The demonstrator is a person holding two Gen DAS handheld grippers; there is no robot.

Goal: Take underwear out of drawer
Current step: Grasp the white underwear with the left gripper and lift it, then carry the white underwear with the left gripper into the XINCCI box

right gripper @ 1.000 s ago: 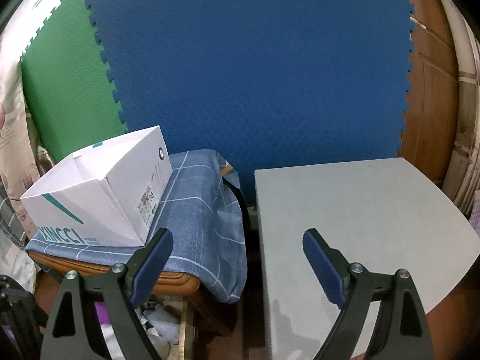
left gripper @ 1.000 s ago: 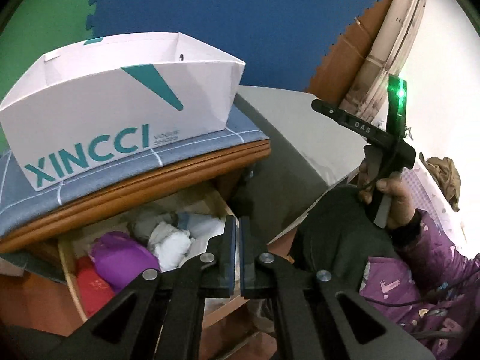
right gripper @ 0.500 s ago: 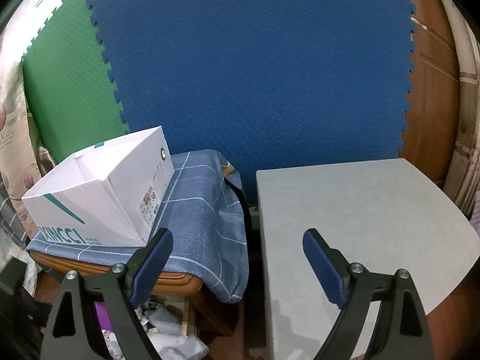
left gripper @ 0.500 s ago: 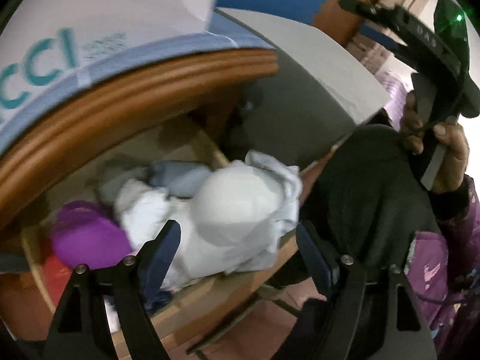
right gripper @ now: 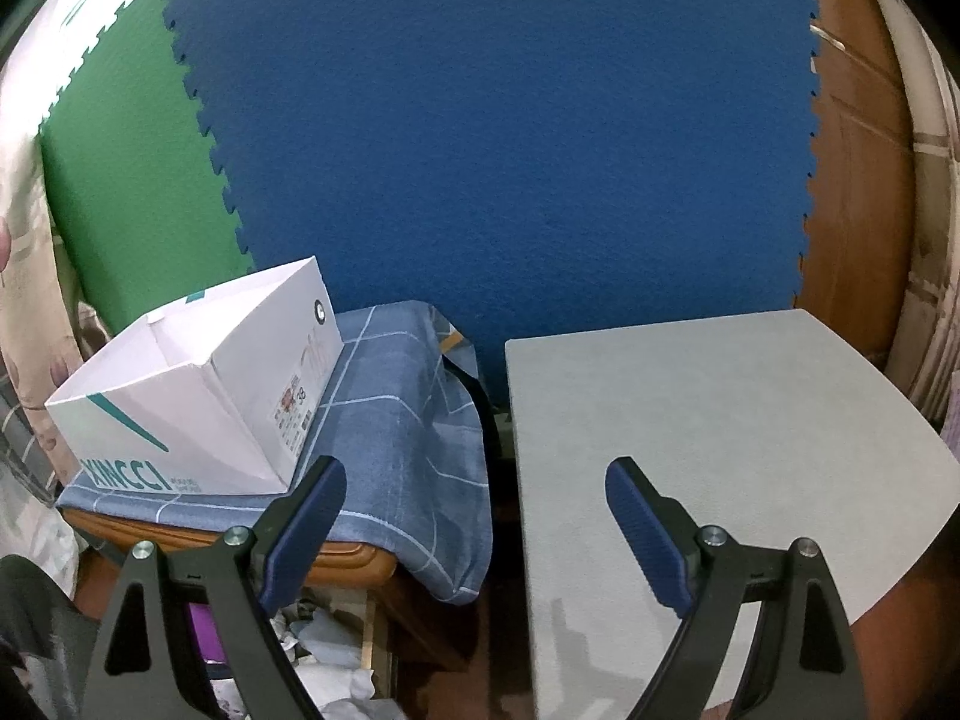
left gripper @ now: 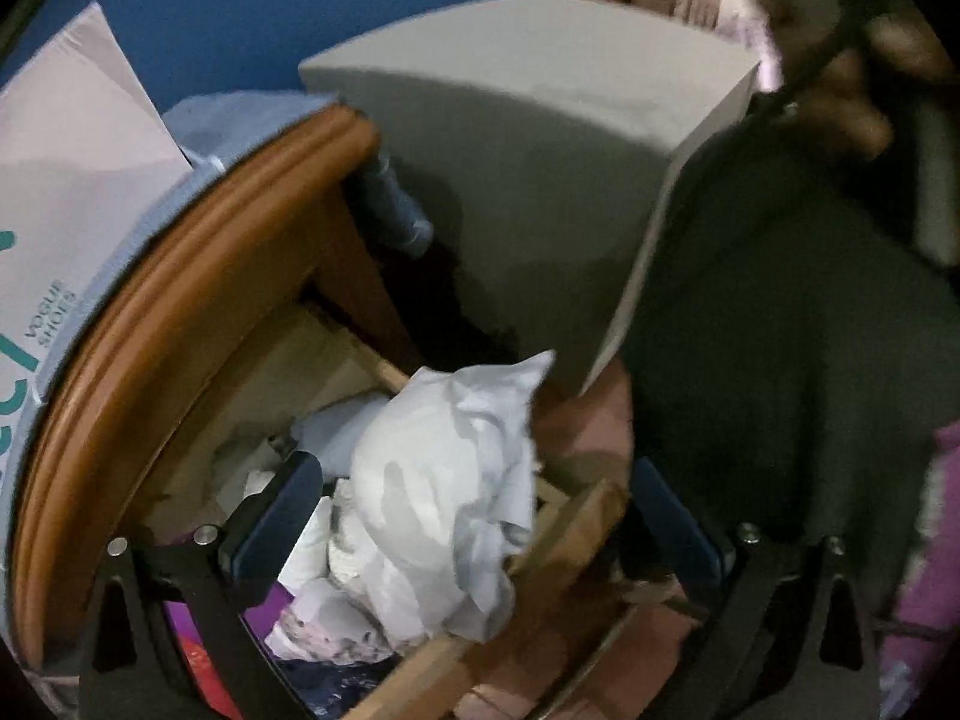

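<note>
- Reaching down at the drawer [left gripper: 576,531], the left gripper [left gripper: 480,516] has its jaws opening, with the white bundle [left gripper: 444,480] between them; the pads do not press on it, so nothing is grasped yet.
- The right gripper [right gripper: 474,516] hovers released and empty over the gap between the cloth [right gripper: 396,420] and the grey table [right gripper: 720,420].
- The underwear sits in the open drawer under the wooden top [left gripper: 198,276], heaped against the drawer's front corner, its peak rising above the rim.
- Risk 1: the right-hand finger [left gripper: 672,534] looks to lie outside the drawer's front wall. Closing from here could pinch the wall with the cloth, or jam on the wood and miss the fabric.
- Risk 2: other pieces lie touching the bundle, a patterned one [left gripper: 336,636] and a purple one [left gripper: 270,606]. A deep bite may drag 2 or 3 garments out together.
- Risk 3: a shallow bite on loose folds could slip on lifting, letting the bundle fall back or over the rim.
- Risk 4: the view is blurred, so judging the pads' depth is uncertain.
- The bundle is crumpled, so no waistband or front can be told. Its long axis runs roughly from the low near end up toward the far corner by the grey table, with a pointed fold [left gripper: 534,369] at that upper end.
</note>
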